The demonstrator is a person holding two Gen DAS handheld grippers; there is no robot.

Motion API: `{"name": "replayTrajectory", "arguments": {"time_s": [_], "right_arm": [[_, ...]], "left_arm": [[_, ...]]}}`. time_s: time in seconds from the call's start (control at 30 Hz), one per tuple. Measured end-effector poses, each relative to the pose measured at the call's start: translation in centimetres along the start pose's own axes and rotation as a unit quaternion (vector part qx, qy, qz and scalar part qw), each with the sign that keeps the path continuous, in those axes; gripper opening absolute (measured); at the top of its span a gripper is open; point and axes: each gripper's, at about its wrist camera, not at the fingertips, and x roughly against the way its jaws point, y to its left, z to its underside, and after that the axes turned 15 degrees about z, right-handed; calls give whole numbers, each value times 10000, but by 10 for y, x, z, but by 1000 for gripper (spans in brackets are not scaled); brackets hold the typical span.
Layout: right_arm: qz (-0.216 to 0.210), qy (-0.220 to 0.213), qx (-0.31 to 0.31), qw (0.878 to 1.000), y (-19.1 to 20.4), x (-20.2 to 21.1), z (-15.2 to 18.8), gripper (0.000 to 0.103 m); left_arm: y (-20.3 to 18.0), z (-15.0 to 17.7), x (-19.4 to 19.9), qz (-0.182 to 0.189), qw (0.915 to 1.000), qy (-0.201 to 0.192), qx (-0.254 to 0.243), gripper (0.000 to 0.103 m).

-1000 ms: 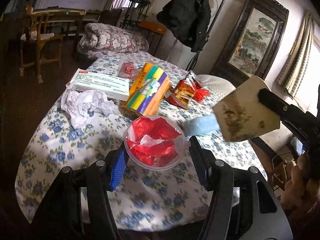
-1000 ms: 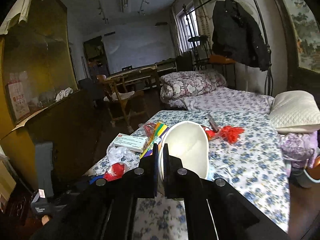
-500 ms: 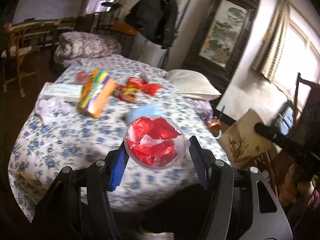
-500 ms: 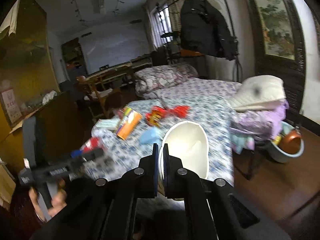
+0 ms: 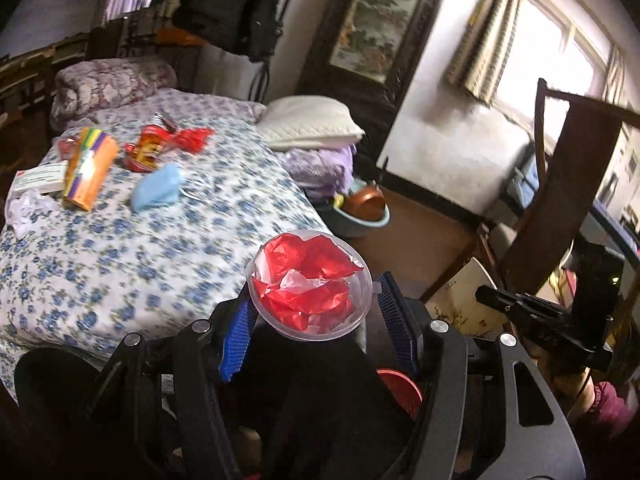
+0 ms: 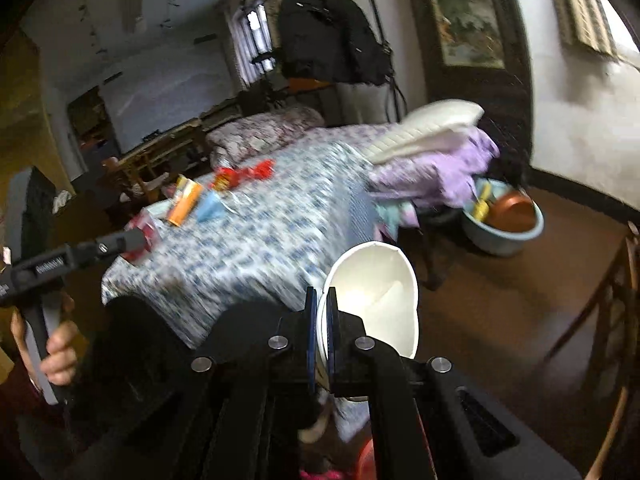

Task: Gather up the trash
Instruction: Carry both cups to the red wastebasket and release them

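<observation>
Moved since a second ago: we have swung both grippers off the bed toward the floor beside it; the clear cup, earlier over the bedspread, now hangs past the bed's corner.
Left gripper (image 5: 310, 320): we pinch the clear plastic cup (image 5: 310, 286) stuffed with red wrapper (image 5: 308, 280) between the blue pads (image 5: 236, 340), mouth toward the camera.
Right gripper (image 6: 321, 328): our jaws press together on the rim of a white paper bowl (image 6: 376, 304), which stands up beyond the fingers with its hollow facing the lens.
Left on the bed (image 5: 120, 248): a rainbow-striped packet (image 5: 88, 168), a white medicine box (image 5: 40, 178), crumpled white paper (image 5: 26, 210), a blue face mask (image 5: 158, 192), a red snack wrapper (image 5: 150, 150).
In the way: a dark wooden chair (image 5: 560, 184) stands at the right, close to the right gripper in the left view.
Open room: brown floor (image 6: 500, 300) spreads between bed and wall; a blue basin (image 6: 504, 236) holding a copper-coloured pot (image 6: 514, 210) sits at the bed's foot, under a pile of purple cloth (image 6: 436, 172).
Below us: a red rim (image 5: 400, 384) shows under the left gripper; we cannot tell what it belongs to.
Hand pose: our left hand (image 6: 60, 356) grips its handle upright at the left of the right view.
</observation>
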Motion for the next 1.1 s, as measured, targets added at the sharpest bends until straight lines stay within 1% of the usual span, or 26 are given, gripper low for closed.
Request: {"name": "replayTrajectory", "arguments": {"time_s": [0.07,0.1,0.23,0.37,0.4,0.43,0.47,0.53,0.57,0.6,0.67,0.77,0.83,0.87,0.9,1.03,1.1], "right_arm": [[102,169,-79,9998,-18,-6,14,5],[129,233,-111,9996,-21,-9,17,5],[283,692,-302,9967,-50,-24,48,5],[425,1106,-384,9922,-66,-40,76,5],[453,1236,-413,9904,-70,-45,84,5],[442,1455,-471,9872,-74,-53,93,5],[419,1609,-496,9848,-76,-59,99,8],[364,2020,-598,9769,-82,-73,111,9],[358,2054,-690,9756,-86,-75,113,13],[368,2022,-751,9758,-87,-74,115,19],[424,1875,-879,9774,-95,-70,113,26],[602,1535,-988,9813,-107,-60,103,29],[817,1247,-1068,9830,-116,-50,94,32],[875,1161,-1101,9832,-120,-46,91,35],[939,1040,-1148,9835,-124,-40,87,39],[1069,717,-1234,9840,-139,-26,75,43],[1091,609,-1287,9838,-144,-21,72,46]], "left_arm": [[-9,3,-8,25,9999,123,-50,59],[-15,4,-12,35,9998,190,-94,59],[-33,6,-30,32,9985,427,-340,59],[-47,9,-51,105,9963,693,-492,59],[-52,10,-58,134,9954,789,-533,59],[-54,11,-62,148,9948,839,-556,59],[-57,13,-67,165,9941,898,-580,59],[-63,17,-78,223,9923,1039,-637,59],[-65,18,-82,243,9914,1097,-663,59],[-68,19,-86,259,9904,1164,-700,59],[-74,21,-95,300,9884,1274,-772,59],[-82,24,-106,366,9857,1405,-856,59],[-89,27,-116,445,9828,1540,-920,59],[-91,29,-119,475,9815,1594,-951,59],[-97,31,-126,519,9790,1686,-1022,59],[-114,42,-147,676,9694,2003,-1248,59],[-123,49,-159,747,9633,2183,-1373,59]]}}
